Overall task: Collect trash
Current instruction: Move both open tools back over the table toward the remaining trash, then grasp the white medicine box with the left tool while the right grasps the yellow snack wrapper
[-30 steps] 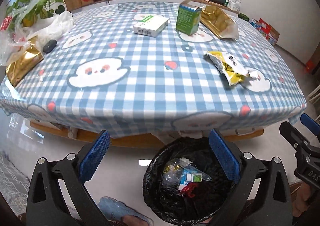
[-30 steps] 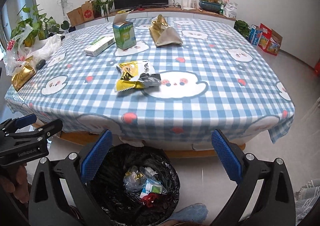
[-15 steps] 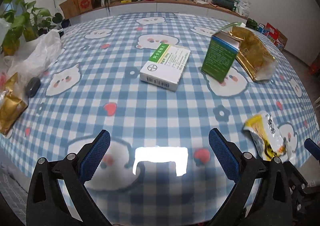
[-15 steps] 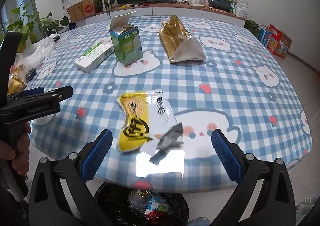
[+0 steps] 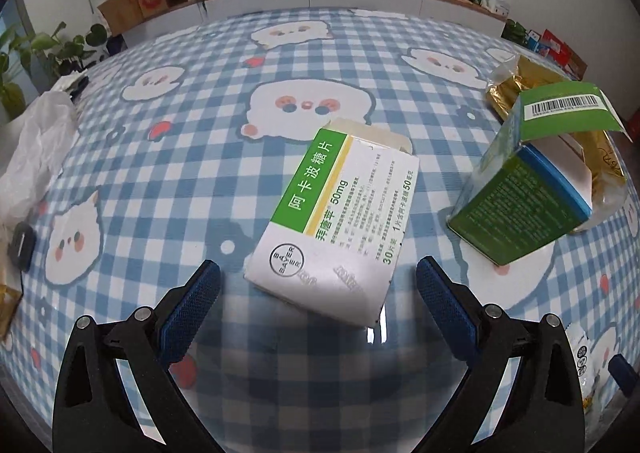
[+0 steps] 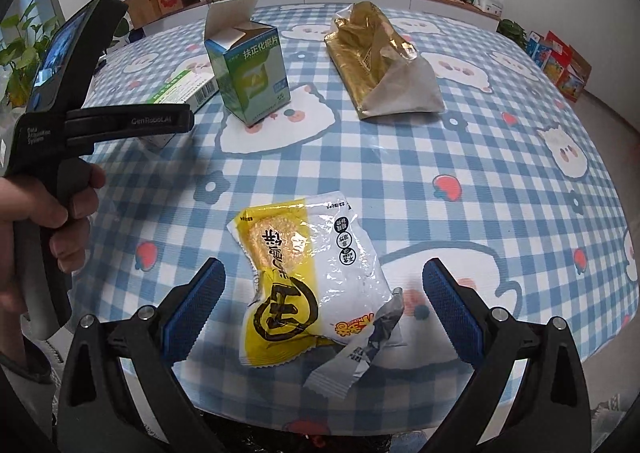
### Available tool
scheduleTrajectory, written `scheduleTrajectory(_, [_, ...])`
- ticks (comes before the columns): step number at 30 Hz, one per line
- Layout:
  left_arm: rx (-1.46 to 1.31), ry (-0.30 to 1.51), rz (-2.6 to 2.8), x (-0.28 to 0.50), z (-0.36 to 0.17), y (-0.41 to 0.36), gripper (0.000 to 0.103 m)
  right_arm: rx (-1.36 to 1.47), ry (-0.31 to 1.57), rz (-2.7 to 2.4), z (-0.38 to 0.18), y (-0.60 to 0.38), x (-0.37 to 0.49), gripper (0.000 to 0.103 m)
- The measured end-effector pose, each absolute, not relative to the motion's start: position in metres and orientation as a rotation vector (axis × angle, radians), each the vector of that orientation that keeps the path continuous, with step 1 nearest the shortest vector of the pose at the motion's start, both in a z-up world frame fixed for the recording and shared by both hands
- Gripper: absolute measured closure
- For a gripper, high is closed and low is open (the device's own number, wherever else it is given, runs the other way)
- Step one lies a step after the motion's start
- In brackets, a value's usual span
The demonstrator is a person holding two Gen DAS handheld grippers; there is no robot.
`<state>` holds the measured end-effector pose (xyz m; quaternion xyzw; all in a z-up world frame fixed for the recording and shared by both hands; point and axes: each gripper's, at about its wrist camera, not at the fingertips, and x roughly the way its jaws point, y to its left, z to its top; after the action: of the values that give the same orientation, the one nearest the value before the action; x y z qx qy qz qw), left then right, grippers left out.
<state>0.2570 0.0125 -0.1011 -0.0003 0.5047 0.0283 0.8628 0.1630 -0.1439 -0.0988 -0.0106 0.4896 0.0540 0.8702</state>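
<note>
A flat white and green medicine box (image 5: 340, 221) lies on the checked tablecloth just ahead of my open left gripper (image 5: 318, 305); its near edge sits between the blue pads. A yellow and white snack wrapper (image 6: 308, 281) lies between the pads of my open right gripper (image 6: 324, 305), near the table's front edge. An open green and blue carton (image 6: 248, 73) stands upright further back; it also shows in the left wrist view (image 5: 532, 189). A gold foil bag (image 6: 380, 61) lies beyond it. The left gripper's body (image 6: 80, 113) shows at left in the right wrist view.
A white plastic bag (image 5: 32, 157) and a small black object (image 5: 22, 245) lie at the table's left side. Potted plants, cardboard boxes and a TV stand along the far wall. The black trash bag (image 6: 304, 437) peeks out below the table's front edge.
Both grippers have risen from above the trash bag and moved forward over the table. The left now frames the medicine box; the right frames the snack wrapper. Both stay open.
</note>
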Motion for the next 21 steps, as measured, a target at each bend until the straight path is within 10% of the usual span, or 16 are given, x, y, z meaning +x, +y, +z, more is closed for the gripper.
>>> scheduleTrajectory(8, [-0.007,1.064,0.063,0.262,-0.100,0.017,0.031,-0.044,1.054,0.126,-0.108,-0.132,0.166,0.034])
scheduleTrajectory(21, [-0.005,1.055,0.067,0.258,-0.099,0.012,0.033,-0.072,1.038,0.165,-0.106,-0.124,0.161,0.073])
